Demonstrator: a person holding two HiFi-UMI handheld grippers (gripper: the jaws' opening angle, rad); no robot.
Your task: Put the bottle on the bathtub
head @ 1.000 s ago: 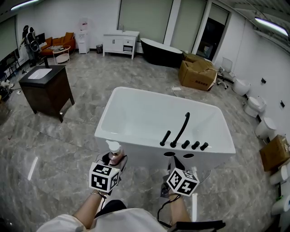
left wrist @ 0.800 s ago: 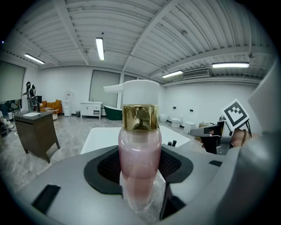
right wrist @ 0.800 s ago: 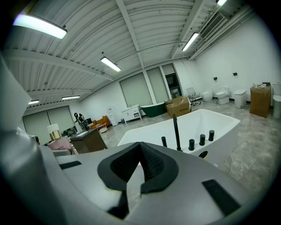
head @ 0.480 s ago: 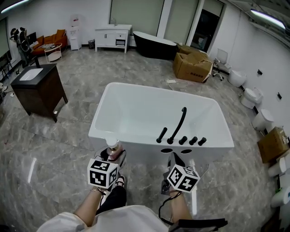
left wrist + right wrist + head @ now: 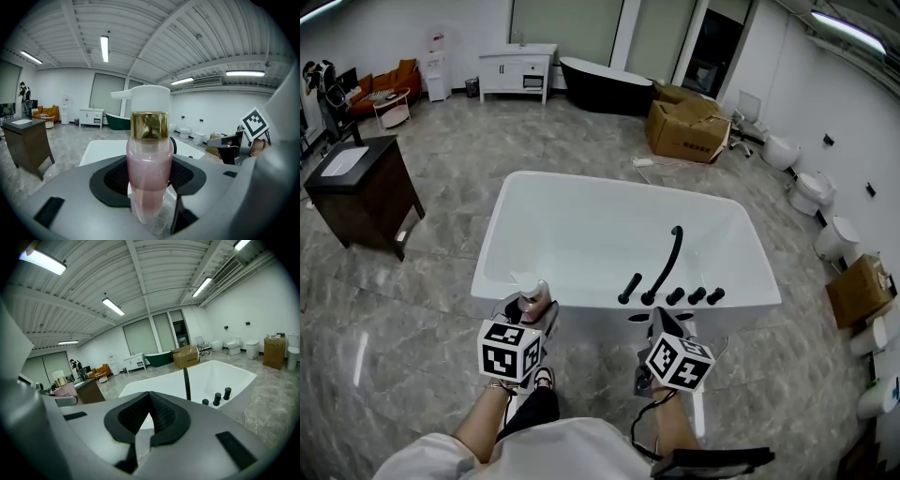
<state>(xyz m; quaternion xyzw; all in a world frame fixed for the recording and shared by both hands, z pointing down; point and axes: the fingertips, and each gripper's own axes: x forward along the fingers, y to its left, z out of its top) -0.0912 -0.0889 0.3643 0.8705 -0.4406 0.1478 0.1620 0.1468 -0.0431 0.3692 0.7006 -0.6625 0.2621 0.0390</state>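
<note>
Noted left gripper with fingers clamped wide around upright pink pump bottle, at near rim of white bathtub. Noted right gripper near black tap handles, fingers pressed together, nothing between.

You have the bottle in your left gripper at the near rim of the bathtub, your right gripper beside it below the tap, cabinet off left, cardboard box behind.
</note>
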